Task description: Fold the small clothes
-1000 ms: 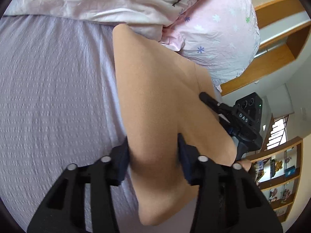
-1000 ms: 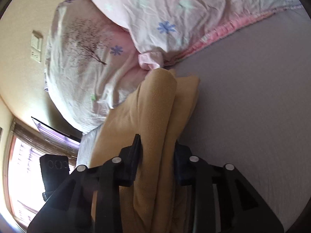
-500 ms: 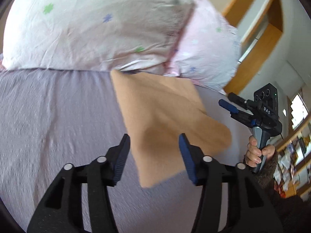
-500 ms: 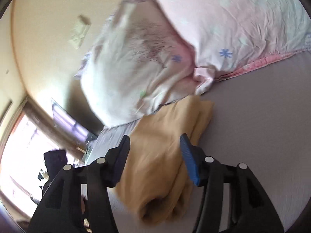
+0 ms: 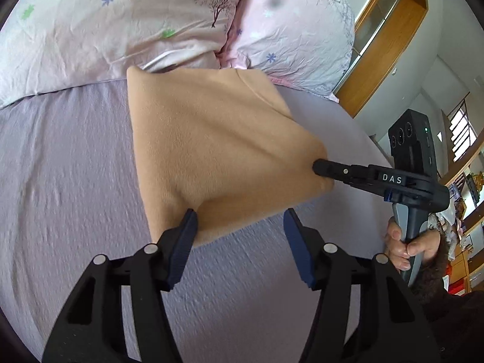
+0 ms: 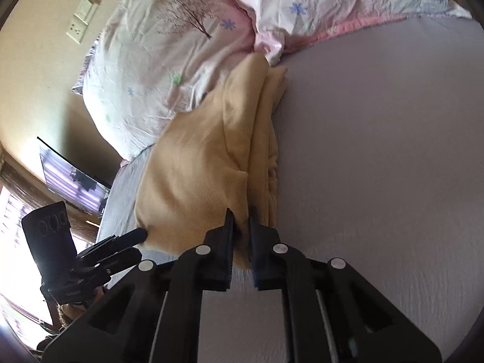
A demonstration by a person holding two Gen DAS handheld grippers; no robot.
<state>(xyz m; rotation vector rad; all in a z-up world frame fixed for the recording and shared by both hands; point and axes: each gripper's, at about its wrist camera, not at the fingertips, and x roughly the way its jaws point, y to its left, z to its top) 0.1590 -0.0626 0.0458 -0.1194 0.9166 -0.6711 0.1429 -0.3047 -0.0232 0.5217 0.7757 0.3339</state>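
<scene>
A folded tan fleece garment lies on the lilac bed sheet, its far edge against the pillows. My left gripper is open at the garment's near edge, with the left fingertip touching the cloth. My right gripper is shut on the garment's near corner. In the left wrist view the right gripper bites the garment's right corner. In the right wrist view the left gripper touches the cloth's left edge.
Two pink flowered pillows lie behind the garment. A wooden headboard frame and shelves stand to the right. A wall socket and a screen show in the right wrist view.
Both grippers let go of the garment, which dropped flat on the sheet. The right gripper has since shut on its near corner, and the left has come back open to its edge.
</scene>
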